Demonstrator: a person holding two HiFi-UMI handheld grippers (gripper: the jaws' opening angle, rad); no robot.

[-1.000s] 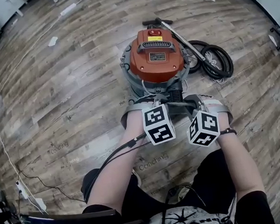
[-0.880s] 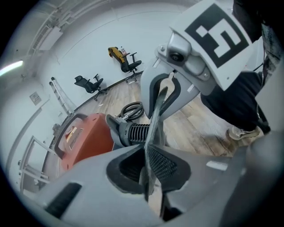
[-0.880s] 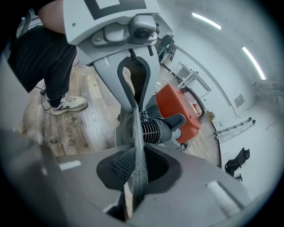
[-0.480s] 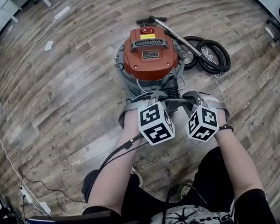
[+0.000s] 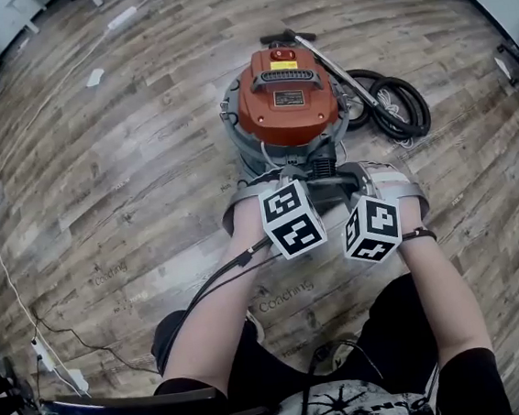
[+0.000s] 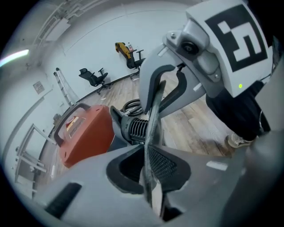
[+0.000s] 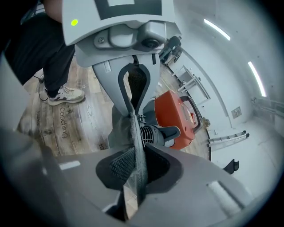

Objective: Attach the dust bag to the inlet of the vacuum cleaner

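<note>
The left gripper [image 6: 148, 153] is closing and the right gripper [image 7: 135, 162] is opening slightly, both pinching the grey dust bag [image 7: 134, 133]. The vacuum cleaner [image 5: 286, 107] stands on a wooden plank floor [image 5: 145, 168], between white walls [image 7: 230, 66].

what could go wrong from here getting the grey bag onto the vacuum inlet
1. The right gripper is opening with only a thin fold of the grey fabric dust bag between its jaws; that side may slip free.
2. The left gripper is closing on an equally thin fold, and the fabric runs pinched flat before the black ribbed inlet of the orange vacuum cleaner, so the mouth may not spread over it.
</note>
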